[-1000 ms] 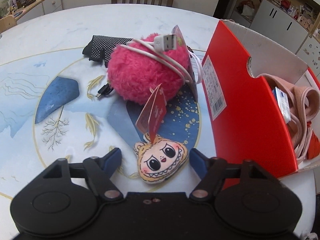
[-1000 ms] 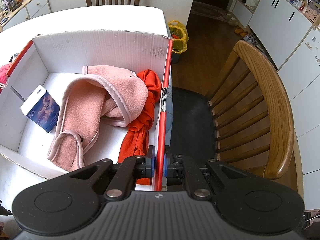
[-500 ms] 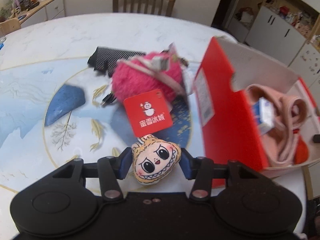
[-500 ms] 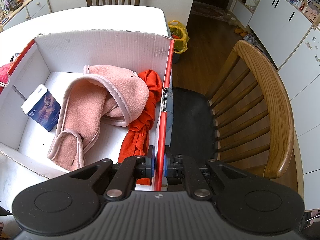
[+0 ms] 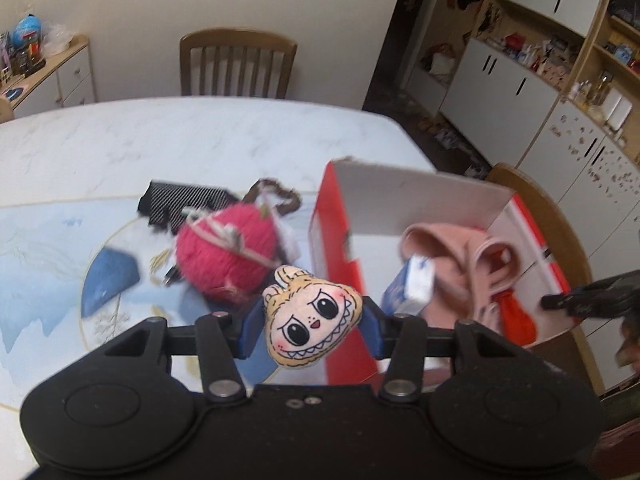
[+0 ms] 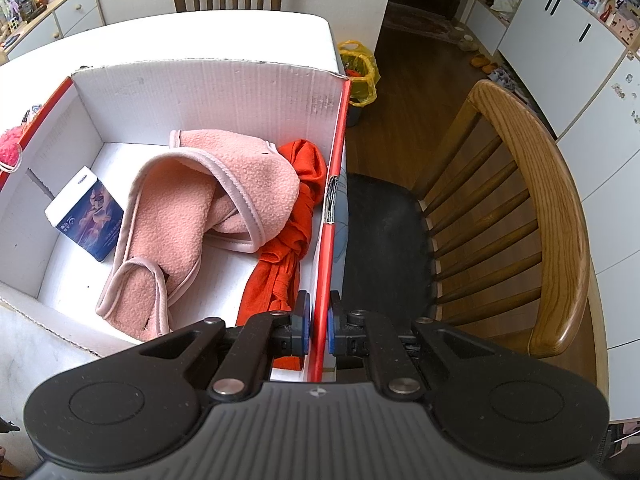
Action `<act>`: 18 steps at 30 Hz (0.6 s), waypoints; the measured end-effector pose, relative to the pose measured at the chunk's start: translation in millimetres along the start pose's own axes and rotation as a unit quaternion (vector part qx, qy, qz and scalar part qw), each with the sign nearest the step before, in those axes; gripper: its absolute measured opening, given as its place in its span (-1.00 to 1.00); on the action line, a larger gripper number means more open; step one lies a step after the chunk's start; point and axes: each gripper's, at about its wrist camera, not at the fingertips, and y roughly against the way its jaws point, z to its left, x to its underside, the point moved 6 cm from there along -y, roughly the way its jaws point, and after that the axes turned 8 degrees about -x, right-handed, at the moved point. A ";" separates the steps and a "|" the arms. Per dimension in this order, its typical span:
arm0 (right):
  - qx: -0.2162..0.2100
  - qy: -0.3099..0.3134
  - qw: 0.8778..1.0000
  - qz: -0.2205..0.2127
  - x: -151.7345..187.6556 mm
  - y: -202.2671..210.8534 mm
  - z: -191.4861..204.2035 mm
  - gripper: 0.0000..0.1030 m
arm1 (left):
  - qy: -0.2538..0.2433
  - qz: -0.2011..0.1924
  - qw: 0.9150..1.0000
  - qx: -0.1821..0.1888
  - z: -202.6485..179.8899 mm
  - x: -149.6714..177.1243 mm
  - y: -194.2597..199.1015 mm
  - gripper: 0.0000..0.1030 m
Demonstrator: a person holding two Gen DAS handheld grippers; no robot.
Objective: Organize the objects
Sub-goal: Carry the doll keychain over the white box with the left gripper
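Left gripper (image 5: 313,322): fingers clamped on one plush face charm (image 5: 312,326), held above the tabletop (image 5: 120,148), face toward the camera, chin down, long axis roughly vertical with a slight tilt. Right gripper (image 6: 319,326): fingers pinched narrow on the red box (image 6: 326,240) wall. Box holds three items: one pink fleece (image 6: 192,216), one orange cloth (image 6: 288,240), one blue carton (image 6: 86,213). On the tabletop: one pink pompom (image 5: 224,256) with one white cable (image 5: 224,236) draped over it, one black dotted pouch (image 5: 180,204). View is motion-blurred.
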 end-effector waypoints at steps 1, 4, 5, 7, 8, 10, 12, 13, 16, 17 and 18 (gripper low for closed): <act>0.000 0.001 1.000 0.000 -0.3 -0.6 0.5 -0.85 | -0.001 -0.003 1.000 0.006 -3.4 -3.7 2.1 -0.06; 0.000 0.001 1.000 0.000 -0.3 -1.0 0.7 -0.85 | -0.015 -0.012 1.000 0.020 -17.2 -14.1 7.4 -0.06; -0.001 0.002 1.000 0.000 -0.3 -1.1 0.6 -0.85 | -0.022 -0.014 0.999 0.023 -23.2 -16.8 9.3 -0.06; -0.002 0.001 1.000 0.000 -0.1 -1.1 0.2 -0.85 | -0.037 -0.015 0.999 0.029 -34.2 -21.7 10.4 -0.06; -0.003 0.001 1.000 0.000 -0.1 -1.0 0.1 -0.85 | -0.043 -0.015 0.998 0.032 -39.3 -23.7 10.0 -0.06; -0.004 0.000 1.000 0.000 -0.2 -0.5 -0.3 -0.85 | -0.056 -0.014 0.998 0.035 -49.0 -26.7 8.0 -0.06; -0.005 0.001 1.000 0.000 -0.2 -0.2 -0.8 -0.85 | -0.069 -0.011 0.997 0.037 -57.4 -29.5 3.9 -0.06; -0.006 0.001 1.000 0.000 0.0 -0.3 -1.1 -0.85 | -0.075 -0.010 0.996 0.037 -61.3 -31.1 1.9 -0.06; -0.007 0.001 1.000 0.000 0.3 -0.4 -2.0 -0.85 | -0.092 -0.009 0.995 0.042 -74.2 -37.4 -3.4 -0.06; -0.008 0.002 1.000 -0.001 0.3 -0.2 -2.2 -0.85 | -0.099 -0.010 0.994 0.042 -79.2 -39.5 -5.2 -0.06; -0.008 0.002 1.000 -0.001 0.2 0.0 -2.5 -0.85 | -0.107 -0.008 0.993 0.043 -83.9 -40.8 -7.6 -0.06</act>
